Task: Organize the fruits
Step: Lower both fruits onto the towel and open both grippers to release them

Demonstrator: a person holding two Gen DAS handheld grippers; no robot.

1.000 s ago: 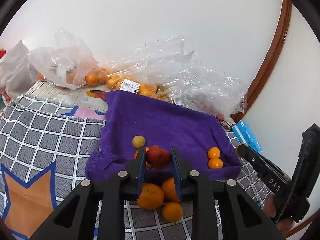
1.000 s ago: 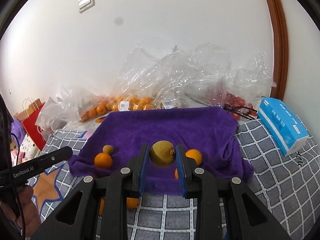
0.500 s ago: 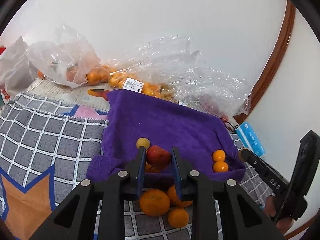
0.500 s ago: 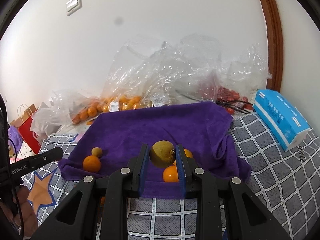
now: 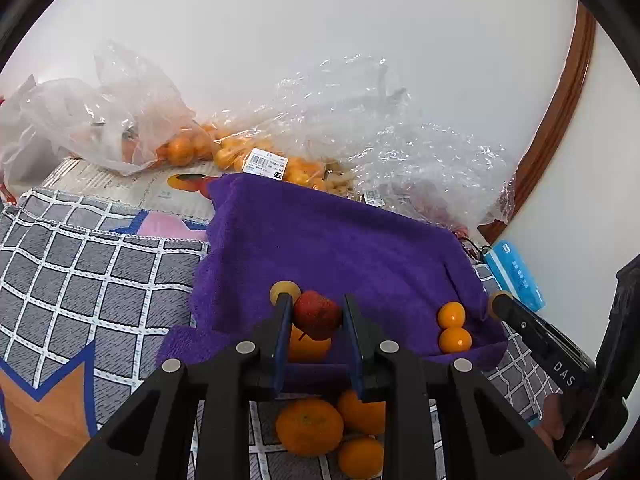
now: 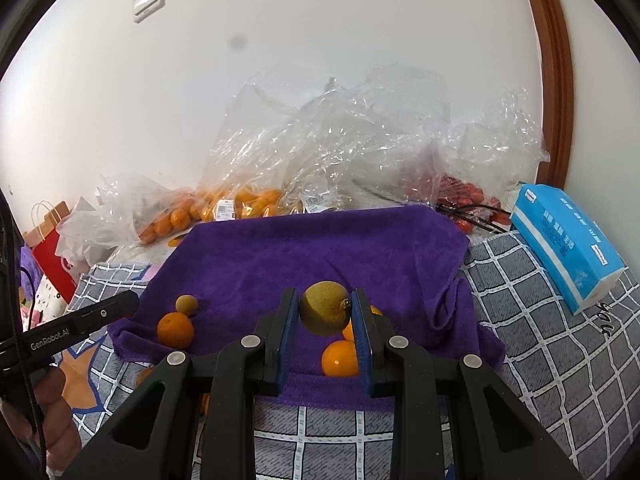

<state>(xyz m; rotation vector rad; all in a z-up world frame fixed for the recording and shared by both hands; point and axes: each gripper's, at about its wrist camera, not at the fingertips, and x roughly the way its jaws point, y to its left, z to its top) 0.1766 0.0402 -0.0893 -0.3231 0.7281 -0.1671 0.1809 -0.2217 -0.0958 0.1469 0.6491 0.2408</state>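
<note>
Left wrist view: left claw (image 5: 317,322) clamped on a small red fruit (image 5: 317,314), blue pads pressing its two sides, held above the near edge of the purple towel (image 5: 332,248). Just behind the left pad, a small yellowish fruit (image 5: 285,291) on the towel; under the red fruit, an orange (image 5: 308,347) partly hidden. Near the towel's right edge, two small oranges (image 5: 453,327) touching each other. Off the towel, at its near edge on the grey checked blanket (image 5: 92,280), three more oranges (image 5: 328,428) bunched together below the claw. At the blanket's far edge, clear plastic bags (image 5: 360,136) against the wall, some with oranges inside. At the right, the other claw's arm with a person's fingers on it, and a blue tissue pack (image 5: 516,274) beyond the towel's right corner.

Right wrist view: right claw (image 6: 325,314) closed on a round yellow-green fruit (image 6: 325,313), gripped between both blue pads, above the towel's (image 6: 320,248) near edge. Behind and below the right pad, two small oranges (image 6: 340,358) on the towel, one mostly hidden. Toward the towel's left edge, an orange (image 6: 175,330) touching a small brownish fruit (image 6: 187,305) behind it. Left claw's arm (image 6: 76,326) reaching in from the left, a person's hand (image 6: 48,412) below it. Blue tissue pack (image 6: 564,246) on the blanket at the right; bags (image 6: 360,144) of oranges and of red fruit along the far edge.
</note>
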